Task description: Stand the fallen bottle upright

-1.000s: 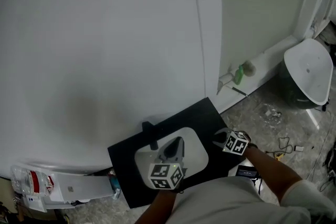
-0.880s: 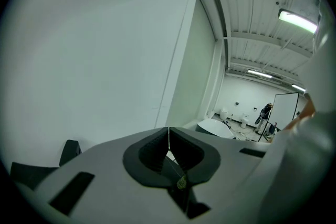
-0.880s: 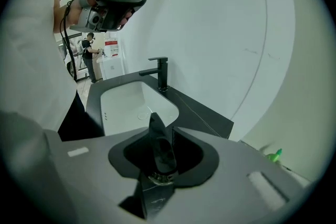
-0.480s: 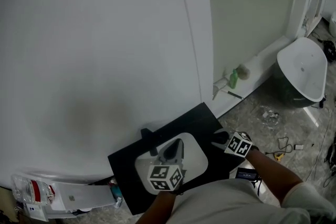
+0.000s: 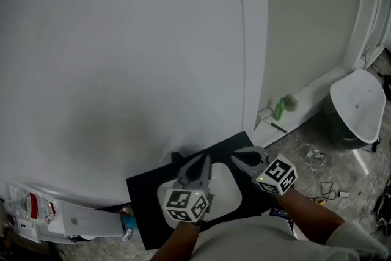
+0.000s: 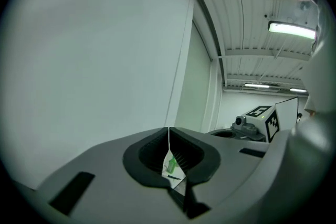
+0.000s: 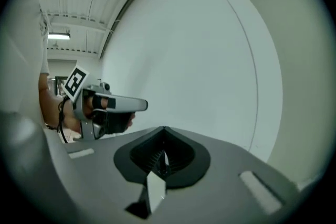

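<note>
A small green bottle (image 5: 278,109) sits on the floor against the baseboard, far beyond both grippers; I cannot tell whether it stands or leans. My left gripper (image 5: 198,162) hangs over a black board (image 5: 143,192), jaws shut and empty. In the left gripper view (image 6: 168,129) a speck of green shows through the slit under the tips. My right gripper (image 5: 235,159) is beside it, raised and pointing at the white panel. Its jaws (image 7: 164,129) are shut with nothing between them. Each gripper shows in the other's view, the right gripper (image 6: 257,122) and the left gripper (image 7: 107,105).
A large white panel (image 5: 122,58) fills the view ahead. On the black board lies a white rounded plate (image 5: 229,189). A dark bin with a white lid (image 5: 357,107) stands at the right. A clear packet with a red label (image 5: 30,211) lies at the bottom left. Cables litter the floor.
Both grippers have risen toward the white panel, the right one much more. Their fingers now show clearly above the marker cubes. The head view has shifted slightly.
</note>
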Demonstrator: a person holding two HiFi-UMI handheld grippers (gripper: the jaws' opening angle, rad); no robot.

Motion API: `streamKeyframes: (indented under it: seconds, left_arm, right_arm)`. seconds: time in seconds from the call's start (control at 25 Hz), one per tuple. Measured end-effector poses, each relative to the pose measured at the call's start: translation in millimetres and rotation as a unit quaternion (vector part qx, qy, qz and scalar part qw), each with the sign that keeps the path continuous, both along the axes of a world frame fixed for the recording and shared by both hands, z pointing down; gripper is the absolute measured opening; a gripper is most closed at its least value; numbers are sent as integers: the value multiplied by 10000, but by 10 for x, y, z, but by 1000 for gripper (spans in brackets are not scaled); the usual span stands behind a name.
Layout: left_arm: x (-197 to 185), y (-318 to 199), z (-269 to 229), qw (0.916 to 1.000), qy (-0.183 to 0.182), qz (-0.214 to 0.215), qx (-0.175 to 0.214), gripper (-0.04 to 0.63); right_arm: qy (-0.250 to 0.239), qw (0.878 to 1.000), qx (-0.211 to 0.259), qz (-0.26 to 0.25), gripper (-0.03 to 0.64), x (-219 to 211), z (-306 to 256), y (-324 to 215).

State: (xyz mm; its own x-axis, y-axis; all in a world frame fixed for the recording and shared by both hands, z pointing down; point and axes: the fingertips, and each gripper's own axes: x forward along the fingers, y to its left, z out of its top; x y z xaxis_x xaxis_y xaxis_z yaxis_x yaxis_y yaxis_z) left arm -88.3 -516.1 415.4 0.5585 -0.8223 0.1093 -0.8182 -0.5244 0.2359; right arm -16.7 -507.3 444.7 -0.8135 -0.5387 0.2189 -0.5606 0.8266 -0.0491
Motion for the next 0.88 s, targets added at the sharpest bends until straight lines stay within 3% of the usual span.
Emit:
streamKeyframes:
  seconds: [0.32, 0.88]
  left_arm:
    - [-298, -43, -471, 9985, 200, -377, 342, 9]
    - [-435, 2, -586, 9968, 348, -551, 459, 9]
  right_arm:
    - [-640, 9977, 40, -214, 2, -424, -784, 25]
    - [-873, 9953, -18, -425, 2, -605, -982, 133]
